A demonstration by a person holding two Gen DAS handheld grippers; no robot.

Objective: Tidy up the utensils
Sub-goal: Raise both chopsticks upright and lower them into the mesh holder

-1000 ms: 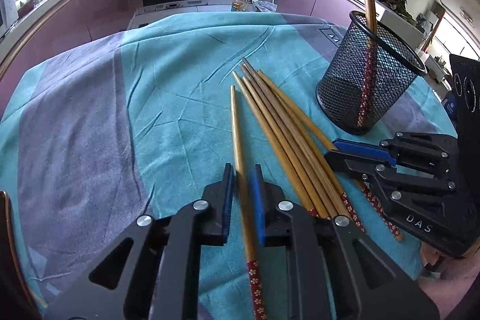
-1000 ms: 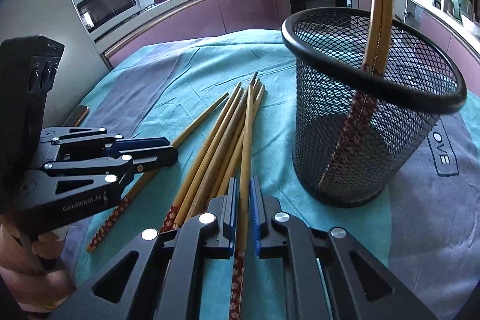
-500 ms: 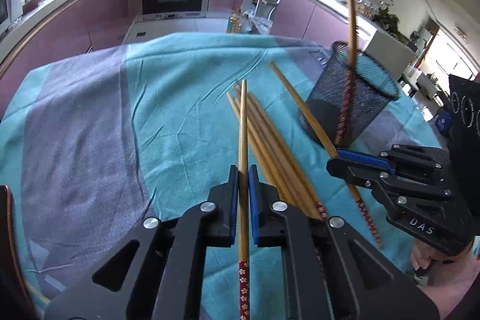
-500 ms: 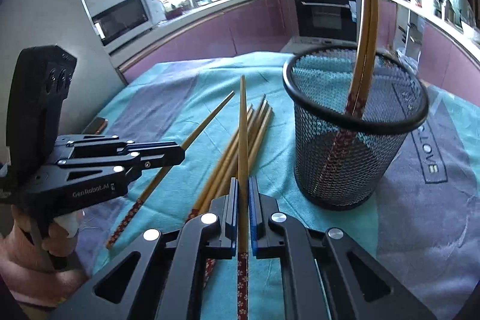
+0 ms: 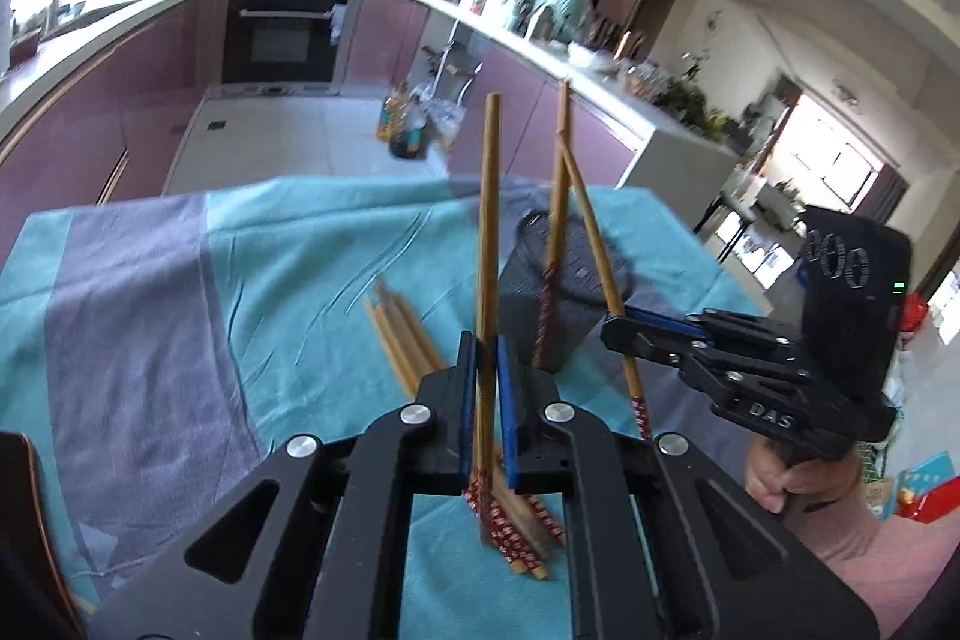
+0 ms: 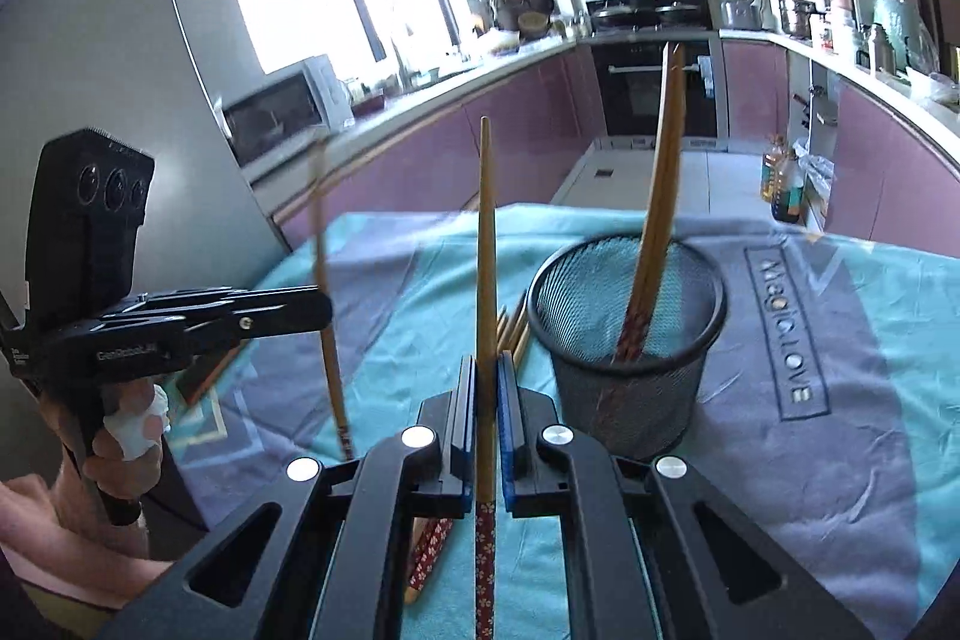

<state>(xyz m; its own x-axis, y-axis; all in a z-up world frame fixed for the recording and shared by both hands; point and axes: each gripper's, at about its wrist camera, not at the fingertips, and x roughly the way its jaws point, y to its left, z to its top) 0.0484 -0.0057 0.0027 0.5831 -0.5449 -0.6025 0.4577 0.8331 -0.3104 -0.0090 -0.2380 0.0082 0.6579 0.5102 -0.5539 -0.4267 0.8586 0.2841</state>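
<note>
- Bamboo showed in the left wrist view: the left hand-held gripper (image 5: pixel 487 400) was clamped on one chopstick (image 5: pixel 487 244), lifted clear of the counter (image 5: pixel 138 280) with its plain tip up. The loose chopsticks (image 5: pixel 399 334) lay on the teal cloth near the counter's middle, and the mesh holder (image 5: pixel 552 304) stood beyond them toward the far right edge.
- To do this step well, I judged the stick should be tipped patterned end down over the holder's rim and released only once inside, keeping clear of the right hand-held gripper (image 5: pixel 618 325) alongside.
- In the right wrist view, the right hand-held gripper (image 6: pixel 487 400) was closed on its own chopstick (image 6: pixel 485 250), just left of the mesh holder (image 6: pixel 630 340), which held two sticks (image 6: pixel 660 172).
- Against a second earlier, both held sticks had left the cloth; then they lay flat between jaws not quite closed, and the holder sat much closer in view.
</note>
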